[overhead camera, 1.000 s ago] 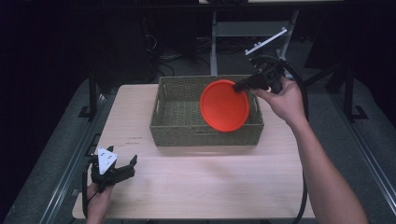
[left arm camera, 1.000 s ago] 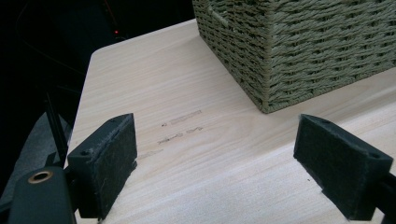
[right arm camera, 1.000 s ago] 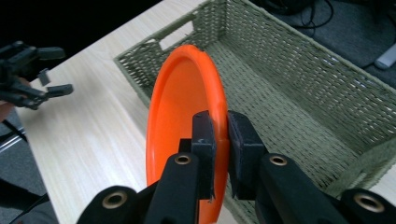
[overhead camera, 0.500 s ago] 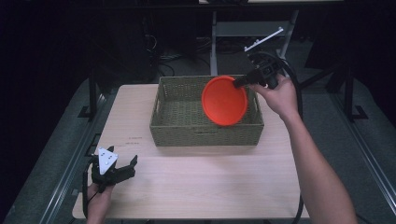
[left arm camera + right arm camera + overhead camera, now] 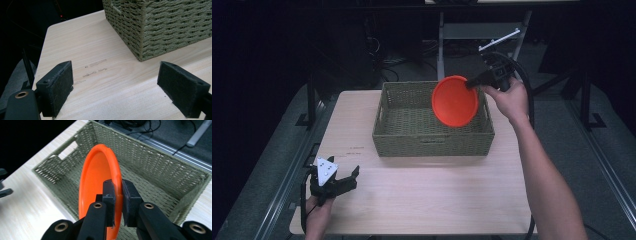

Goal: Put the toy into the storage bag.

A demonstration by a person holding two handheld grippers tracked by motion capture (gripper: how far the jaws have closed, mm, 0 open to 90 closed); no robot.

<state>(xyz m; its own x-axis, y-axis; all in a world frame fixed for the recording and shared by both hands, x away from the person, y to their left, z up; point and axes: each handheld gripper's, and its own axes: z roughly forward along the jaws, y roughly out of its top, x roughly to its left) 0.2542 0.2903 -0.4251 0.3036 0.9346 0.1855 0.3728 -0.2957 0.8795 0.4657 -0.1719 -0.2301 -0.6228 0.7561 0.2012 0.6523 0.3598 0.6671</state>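
Pale wooden surface [image 5: 422, 200], dark room behind; woven basket [image 5: 412, 137] at frame centre. Right tool [image 5: 472, 84] clamped on orange plate [image 5: 454, 102] rim, plate on edge over basket's right half, shifted slightly up-frame since before. Left tool [image 5: 343, 181] lower left, jaws apart, unmoved

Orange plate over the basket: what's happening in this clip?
A person's right hand-held gripper is shut on the rim of an orange plate, holding it on edge above the woven basket on the table. The left hand-held gripper sits open near the table's front left corner, holding nothing.
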